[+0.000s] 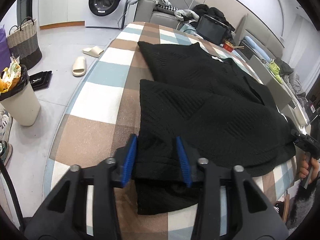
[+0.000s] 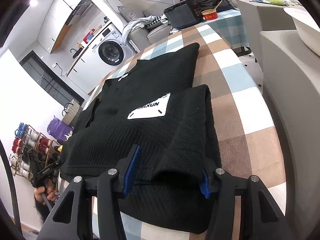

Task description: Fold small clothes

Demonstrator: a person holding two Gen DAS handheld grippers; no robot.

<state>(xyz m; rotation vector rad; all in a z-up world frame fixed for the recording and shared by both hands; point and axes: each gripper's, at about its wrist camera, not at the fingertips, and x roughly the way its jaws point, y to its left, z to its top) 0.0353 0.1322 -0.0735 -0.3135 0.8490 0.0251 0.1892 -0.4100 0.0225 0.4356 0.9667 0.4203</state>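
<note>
A black knit sweater (image 1: 200, 84) lies flat on a checked tablecloth (image 1: 90, 100), both sleeves folded in over its body. In the right wrist view the sweater (image 2: 130, 140) shows a white triangular patch (image 2: 150, 110). My left gripper (image 1: 156, 140) is at the near edge, its blue pads (image 1: 130, 160) closed on the left sleeve's cuff. My right gripper (image 2: 170, 160) holds the right sleeve's end bunched up between its pads, and the fabric hides most of the right pad. Each gripper also appears in the other's view, held by a hand (image 1: 306, 168).
A dark screen (image 2: 182, 16) and a red bowl (image 2: 210, 15) stand at the table's far end. On the floor to the left are a full waste bin (image 1: 20, 104), two slippers (image 1: 80, 66) and a woven basket (image 1: 24, 42). A washing machine (image 1: 108, 2) stands behind.
</note>
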